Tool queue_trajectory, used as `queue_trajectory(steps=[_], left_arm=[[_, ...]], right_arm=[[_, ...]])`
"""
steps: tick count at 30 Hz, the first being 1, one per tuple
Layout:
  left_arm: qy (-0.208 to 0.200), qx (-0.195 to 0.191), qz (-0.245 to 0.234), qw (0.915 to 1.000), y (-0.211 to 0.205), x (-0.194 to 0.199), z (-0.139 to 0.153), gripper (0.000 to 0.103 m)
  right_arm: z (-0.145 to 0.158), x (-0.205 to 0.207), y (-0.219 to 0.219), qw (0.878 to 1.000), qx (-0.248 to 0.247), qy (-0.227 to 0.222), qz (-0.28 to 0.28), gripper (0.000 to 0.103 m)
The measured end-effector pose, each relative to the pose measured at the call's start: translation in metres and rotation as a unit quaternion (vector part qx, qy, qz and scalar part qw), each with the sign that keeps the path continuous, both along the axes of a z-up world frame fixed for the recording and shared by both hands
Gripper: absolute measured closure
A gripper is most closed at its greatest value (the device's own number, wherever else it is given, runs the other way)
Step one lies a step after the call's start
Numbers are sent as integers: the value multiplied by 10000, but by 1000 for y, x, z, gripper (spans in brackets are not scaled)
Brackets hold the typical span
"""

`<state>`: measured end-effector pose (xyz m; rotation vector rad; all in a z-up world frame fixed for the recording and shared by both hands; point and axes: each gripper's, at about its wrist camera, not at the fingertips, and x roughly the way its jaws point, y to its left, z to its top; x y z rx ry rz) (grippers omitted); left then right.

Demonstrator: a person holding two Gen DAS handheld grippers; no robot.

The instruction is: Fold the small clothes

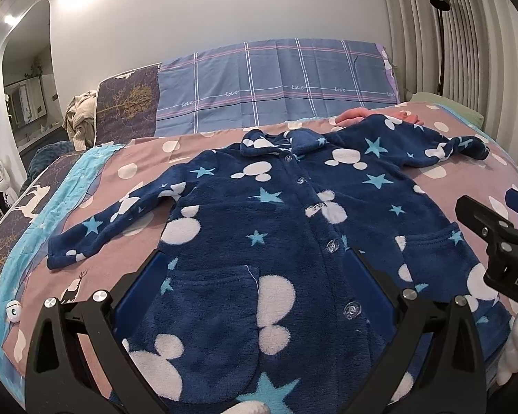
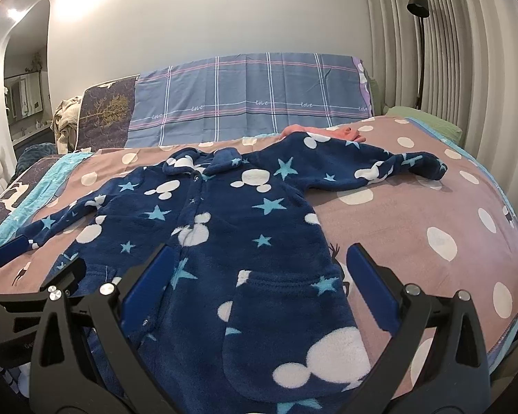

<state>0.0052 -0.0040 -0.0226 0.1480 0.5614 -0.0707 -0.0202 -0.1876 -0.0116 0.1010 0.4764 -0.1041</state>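
A small navy fleece jacket [image 1: 259,214] with white mouse heads, blue stars and clear buttons lies flat, front up, on the bed, sleeves spread out. It also shows in the right wrist view [image 2: 231,214]. My left gripper [image 1: 255,269] is open just above the jacket's lower left pocket, fingers on either side of it. My right gripper [image 2: 259,269] is open above the lower right pocket and hem. The right gripper shows at the right edge of the left wrist view [image 1: 493,227]; the left gripper shows at the left edge of the right wrist view [image 2: 13,269]. Neither holds anything.
The bed cover [image 2: 414,207] is mauve with white dots. A pink garment [image 1: 380,115] lies behind the jacket near the plaid headboard cover [image 1: 276,82]. A green pillow [image 2: 428,120] sits far right. A beige clothes pile [image 1: 81,117] is at the left; a floor lamp [image 1: 440,34] by the curtain.
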Motion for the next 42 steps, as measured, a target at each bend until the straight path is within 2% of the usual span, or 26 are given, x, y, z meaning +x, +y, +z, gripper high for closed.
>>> queue_trajectory(steps=[17,42], left_arm=[[175,-32,-149,9997,-2,0,-2,1],[123,-27,-162,9998,-3,2,-7,1]], right_arm=[[-2,-1,3,10000,22,-2,43,2],[-10,6,10,9999,-56,136,73,2]])
